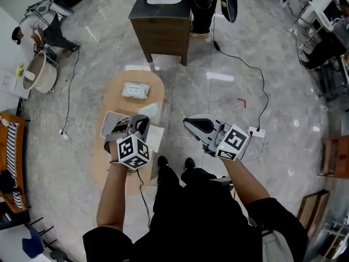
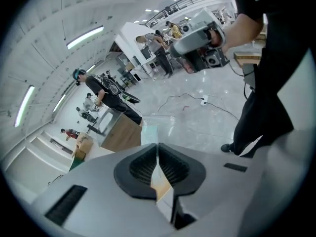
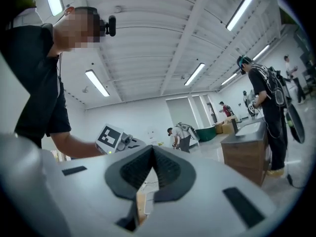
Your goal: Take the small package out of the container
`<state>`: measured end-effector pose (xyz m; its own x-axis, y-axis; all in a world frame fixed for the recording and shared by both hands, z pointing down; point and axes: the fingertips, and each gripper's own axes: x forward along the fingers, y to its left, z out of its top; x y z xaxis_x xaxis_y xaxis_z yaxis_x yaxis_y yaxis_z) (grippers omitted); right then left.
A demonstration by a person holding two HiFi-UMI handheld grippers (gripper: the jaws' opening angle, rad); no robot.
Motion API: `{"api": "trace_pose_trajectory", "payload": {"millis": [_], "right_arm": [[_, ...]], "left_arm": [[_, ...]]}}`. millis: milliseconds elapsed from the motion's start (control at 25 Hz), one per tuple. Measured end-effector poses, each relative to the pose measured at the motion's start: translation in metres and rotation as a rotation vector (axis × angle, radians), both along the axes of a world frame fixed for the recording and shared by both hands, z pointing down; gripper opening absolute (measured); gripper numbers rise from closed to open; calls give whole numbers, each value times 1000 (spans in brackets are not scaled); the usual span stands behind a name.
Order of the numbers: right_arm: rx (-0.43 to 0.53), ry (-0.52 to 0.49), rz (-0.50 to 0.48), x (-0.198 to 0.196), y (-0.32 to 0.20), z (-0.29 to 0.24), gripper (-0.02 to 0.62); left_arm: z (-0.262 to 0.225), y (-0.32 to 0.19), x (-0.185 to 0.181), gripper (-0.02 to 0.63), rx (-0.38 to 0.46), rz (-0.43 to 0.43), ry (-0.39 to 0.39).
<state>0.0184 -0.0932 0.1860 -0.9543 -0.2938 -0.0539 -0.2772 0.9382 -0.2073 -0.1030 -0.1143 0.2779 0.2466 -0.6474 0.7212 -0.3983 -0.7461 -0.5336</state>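
The left claw (image 1: 142, 120) is held in the air above the near end of the oval light-wood desk (image 1: 117, 89). Its jaws are clenched tip to tip, and in the left gripper view nothing stands between the ribbed black pads. The right claw (image 1: 187, 121) is held at the person's other side, over the grey marble floor (image 1: 234, 59), well apart from the desk. Its jaws are also pressed together and hold nothing, as the right gripper view shows.

The small white and green soft package (image 1: 135, 90) lies flat on the desk, outside the container and beyond it, near the middle of the desk top. The pale rectangular container (image 1: 108, 120) stands on the near part of the desk and is partly hidden by the left claw. I cannot tell what is inside it. Neither claw touches the package or the container.

Beyond the desk stands a dark brown wooden cabinet (image 1: 163, 29) with a white top. A white power strip (image 1: 257, 131) with a black cable lies on the floor near the right claw. At the upper left of the head view another person (image 1: 43, 29) bends down by a round beige pot (image 1: 39, 72).
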Motion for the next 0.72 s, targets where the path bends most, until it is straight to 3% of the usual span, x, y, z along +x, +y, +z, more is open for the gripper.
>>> {"api": "trace_pose_trajectory", "payload": {"millis": [440, 720], "right_arm": [[197, -74, -90, 7, 38, -114, 11], [267, -140, -150, 18, 51, -148, 11]], "left_arm": [[-141, 35, -8, 25, 218, -81, 169], [-206, 55, -7, 25, 327, -108, 438]]}}
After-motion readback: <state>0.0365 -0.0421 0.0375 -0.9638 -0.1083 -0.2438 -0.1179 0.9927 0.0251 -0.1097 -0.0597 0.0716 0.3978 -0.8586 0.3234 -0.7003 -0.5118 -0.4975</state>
